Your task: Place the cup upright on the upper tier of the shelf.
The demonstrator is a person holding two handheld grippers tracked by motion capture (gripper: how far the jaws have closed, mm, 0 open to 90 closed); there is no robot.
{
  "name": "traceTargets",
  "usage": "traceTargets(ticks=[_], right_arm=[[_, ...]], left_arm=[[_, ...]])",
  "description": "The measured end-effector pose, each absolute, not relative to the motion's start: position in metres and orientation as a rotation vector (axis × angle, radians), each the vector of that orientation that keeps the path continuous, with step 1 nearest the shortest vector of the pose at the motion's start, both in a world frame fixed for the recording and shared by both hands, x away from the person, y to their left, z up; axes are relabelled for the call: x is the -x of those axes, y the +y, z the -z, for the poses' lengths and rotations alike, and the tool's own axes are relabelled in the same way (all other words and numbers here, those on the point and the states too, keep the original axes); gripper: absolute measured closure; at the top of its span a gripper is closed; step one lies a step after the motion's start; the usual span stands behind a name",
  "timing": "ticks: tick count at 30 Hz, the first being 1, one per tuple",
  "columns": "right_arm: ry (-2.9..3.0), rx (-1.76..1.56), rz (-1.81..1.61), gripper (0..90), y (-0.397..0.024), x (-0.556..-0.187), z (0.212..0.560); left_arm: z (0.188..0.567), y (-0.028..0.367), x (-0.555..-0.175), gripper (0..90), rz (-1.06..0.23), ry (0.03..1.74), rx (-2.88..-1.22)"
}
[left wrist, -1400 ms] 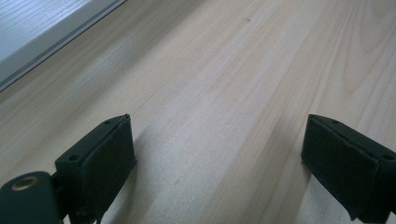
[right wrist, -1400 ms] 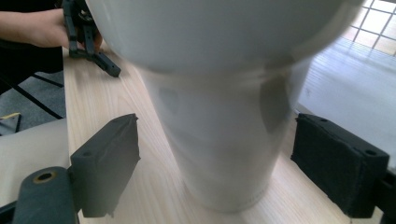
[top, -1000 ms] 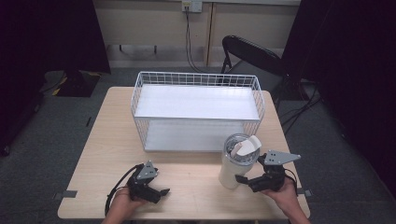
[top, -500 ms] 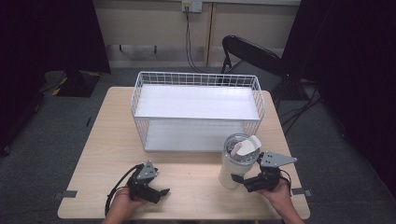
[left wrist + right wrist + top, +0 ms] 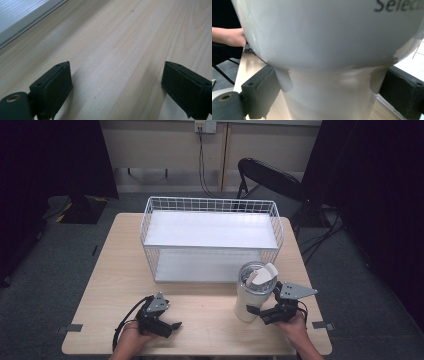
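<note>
Two matte black fingers of my right gripper (image 5: 256,311) flank the glossy white tumbler's (image 5: 252,292) narrow base, unclosed, on the pale wood-grain desk (image 5: 210,312); my left gripper (image 5: 175,325) rests released.

Grey carpet floor (image 5: 45,265), black folding chair (image 5: 270,177) (behind table), dark curtains (image 5: 55,155)

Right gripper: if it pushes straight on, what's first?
The right gripper would meet the narrow lower body of the white insulated tumbler, already between its open jaws; contact unclear.

High view looks down on the whole table (image 5: 210,315); gripper views sit close, sharing its wood, the right one against the tumbler (image 5: 324,50)
</note>
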State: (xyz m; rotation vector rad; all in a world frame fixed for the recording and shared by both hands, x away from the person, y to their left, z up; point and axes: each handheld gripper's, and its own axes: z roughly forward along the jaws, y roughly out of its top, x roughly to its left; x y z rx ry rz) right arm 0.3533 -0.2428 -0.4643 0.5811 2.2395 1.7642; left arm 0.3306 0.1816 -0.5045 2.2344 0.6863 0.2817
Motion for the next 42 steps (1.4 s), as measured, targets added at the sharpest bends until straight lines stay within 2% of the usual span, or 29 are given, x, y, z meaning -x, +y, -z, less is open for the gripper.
traceTargets(ticks=[29,42], right_arm=[[2.304,-0.546,-1.778,6.4,-0.2368,-0.3631,0.4642],[2.250,-0.549,-1.734,9.1,-0.2357,-0.3534,0.4637]], left_arm=[[0.5047,0.1815,-0.3306,9.1,-0.280,0.687,-2.233],[0.5044,0.1818,-0.3307,9.5,-0.285,0.689,-2.233]])
